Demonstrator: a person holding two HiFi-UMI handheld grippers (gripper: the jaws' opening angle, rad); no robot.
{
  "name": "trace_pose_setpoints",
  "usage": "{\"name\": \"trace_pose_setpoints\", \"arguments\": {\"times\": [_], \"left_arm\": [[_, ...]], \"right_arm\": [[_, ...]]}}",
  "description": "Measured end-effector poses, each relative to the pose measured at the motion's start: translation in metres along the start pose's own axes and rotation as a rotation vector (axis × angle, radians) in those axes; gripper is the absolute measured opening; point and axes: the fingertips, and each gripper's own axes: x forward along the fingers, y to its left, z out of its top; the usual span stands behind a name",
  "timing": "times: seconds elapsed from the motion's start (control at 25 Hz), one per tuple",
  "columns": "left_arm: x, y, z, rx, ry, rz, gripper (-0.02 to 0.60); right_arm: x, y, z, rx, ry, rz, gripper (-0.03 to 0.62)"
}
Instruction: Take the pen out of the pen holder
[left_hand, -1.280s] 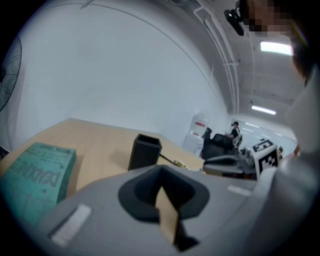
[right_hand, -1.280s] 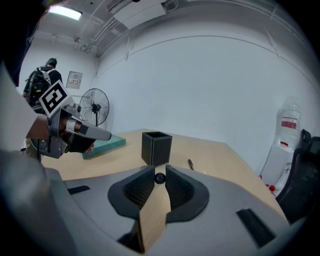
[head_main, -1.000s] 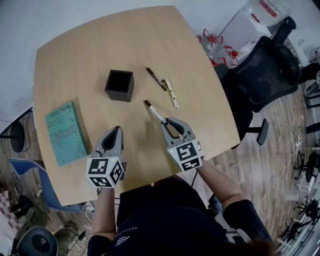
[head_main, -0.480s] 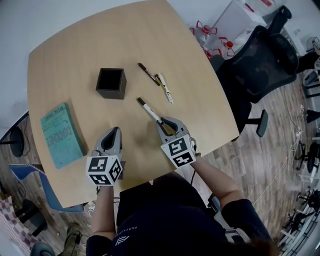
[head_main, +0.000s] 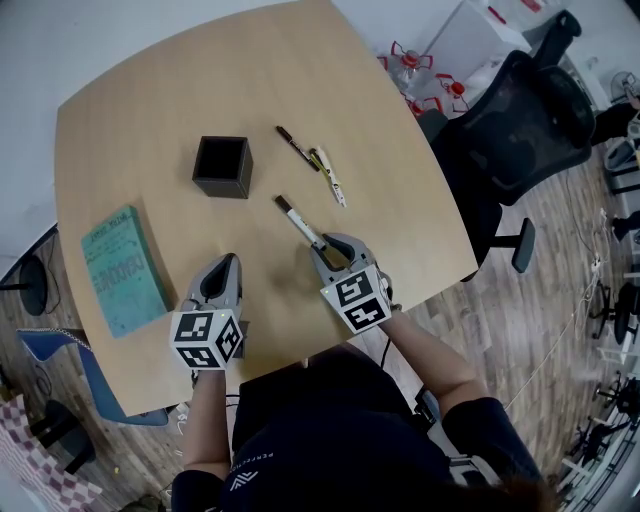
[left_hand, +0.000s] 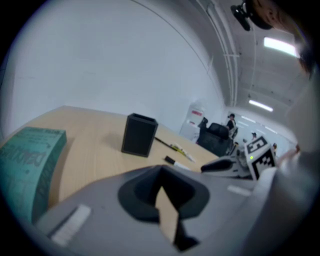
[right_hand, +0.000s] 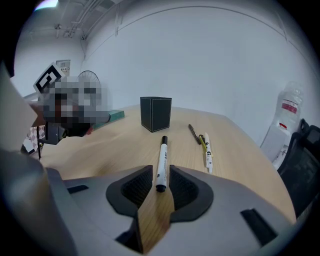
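The black square pen holder (head_main: 222, 166) stands upright on the round wooden table (head_main: 150, 110) and looks empty from above. A white marker with a black cap (head_main: 298, 222) lies flat on the table. Its near end sits between the jaws of my right gripper (head_main: 330, 243), which are opening, with a thin gap beside the marker (right_hand: 161, 162). My left gripper (head_main: 228, 262) rests shut and empty near the front edge. The holder (right_hand: 155, 114) is well beyond the marker's tip.
A dark pen (head_main: 297, 148) and a yellow-white pen (head_main: 330, 176) lie side by side right of the holder. A teal book (head_main: 122, 270) lies at the table's left. A black office chair (head_main: 520, 120) stands off the right edge.
My right gripper has sunk a little with the marker, and its jaws have parted from the marker's sides. The left gripper has stayed where it was.
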Motion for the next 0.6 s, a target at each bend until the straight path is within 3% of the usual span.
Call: {"name": "trace_pose_setpoints", "arguments": {"times": [0.6], "left_arm": [[-0.024,0.008,0.035,0.019,-0.085,0.040,0.005]], "right_arm": [[-0.033,-0.006,0.052,0.016,-0.117,-0.028,0.023]]}}
